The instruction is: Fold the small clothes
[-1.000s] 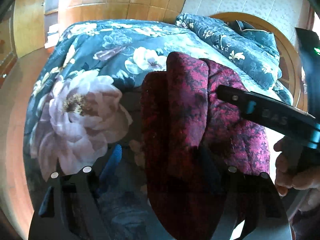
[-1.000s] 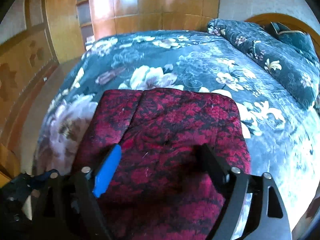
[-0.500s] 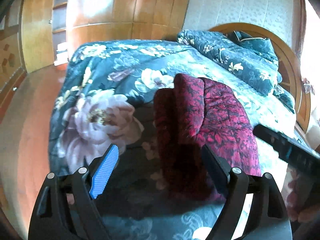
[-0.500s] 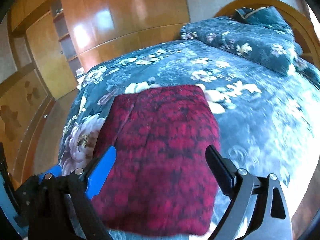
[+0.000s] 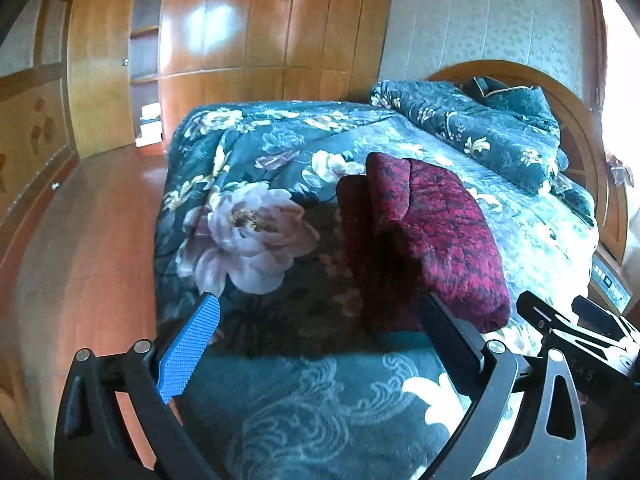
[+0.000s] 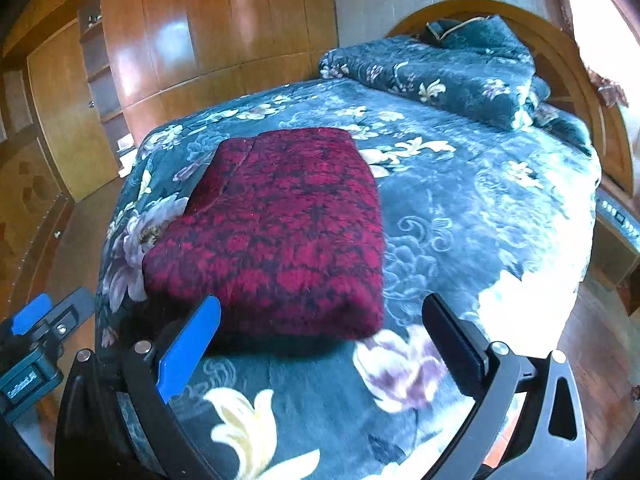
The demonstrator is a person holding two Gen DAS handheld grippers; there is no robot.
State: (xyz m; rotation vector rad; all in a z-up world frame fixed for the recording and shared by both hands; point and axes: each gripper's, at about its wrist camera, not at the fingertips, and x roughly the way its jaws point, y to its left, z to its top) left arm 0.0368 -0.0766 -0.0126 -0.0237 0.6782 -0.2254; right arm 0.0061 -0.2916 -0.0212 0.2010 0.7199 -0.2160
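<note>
the bed (image 6: 460,184) fills both views, 1 bed under a dark teal floral blanket (image 5: 320,400), its near corner cut off by the bottom of each picture. behind it stands 1 wooden wardrobe wall (image 5: 256,28) with open shelf niches (image 5: 146,80); small pale things sit on the lower shelves, too small to make out. at the head, 1 rounded wooden headboard (image 6: 568,52) is half hidden by 1 folded quilt (image 6: 440,76) of the same floral cloth, with 1 dark pillow (image 6: 480,30) on top, partly tucked behind it.

1 red and black patterned garment (image 6: 280,232) lies folded into a thick rectangle on the blanket, near the foot end and toward the left side in the right wrist view. in the left wrist view its near left part is in deep shadow and the layers there cannot be counted.

2 tools show. the left tool (image 5: 318,312) has its jaws opening, wide apart, with only blanket between them; the right-hand finger overlaps the garment's near edge in the picture, and contact there cannot be told. the right tool (image 6: 320,312) is likewise opening wide, just short of the garment's near edge, nothing gripped. each tool has 1 blue pad and 1 black finger. the other tool's body is cut off at the frame edge in each view.
</note>
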